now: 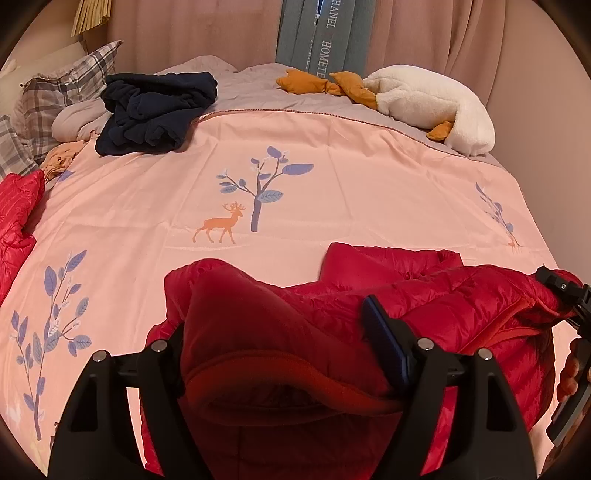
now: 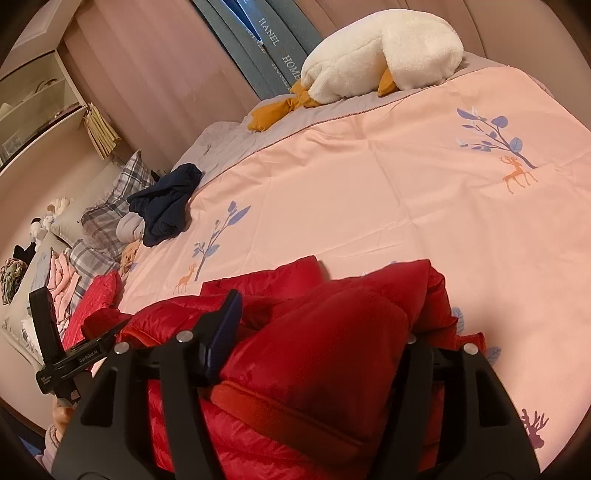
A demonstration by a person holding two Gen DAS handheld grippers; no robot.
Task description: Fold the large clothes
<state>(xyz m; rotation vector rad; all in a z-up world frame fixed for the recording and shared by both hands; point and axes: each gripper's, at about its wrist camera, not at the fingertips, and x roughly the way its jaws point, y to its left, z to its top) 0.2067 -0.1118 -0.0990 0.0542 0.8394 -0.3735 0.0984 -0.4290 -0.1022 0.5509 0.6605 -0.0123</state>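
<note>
A red quilted puffer jacket (image 1: 424, 295) lies bunched at the near edge of the pink bed cover (image 1: 295, 177). My left gripper (image 1: 273, 332) has jacket fabric between its fingers; the blue pad (image 1: 384, 343) of the right finger shows, the left finger is hidden by cloth. In the right wrist view my right gripper (image 2: 317, 325) likewise has a fold of the red jacket (image 2: 332, 332) between its fingers, blue pad (image 2: 221, 332) visible on the left. The other gripper shows at far right in the left wrist view (image 1: 569, 295) and at far left in the right wrist view (image 2: 48, 332).
A dark navy garment (image 1: 155, 110) lies crumpled at the back left of the bed. A white plush goose (image 1: 428, 103) lies at the back right. Plaid pillows (image 1: 62, 88) and another red quilted piece (image 1: 18, 214) sit on the left. Curtains (image 1: 443, 33) hang behind.
</note>
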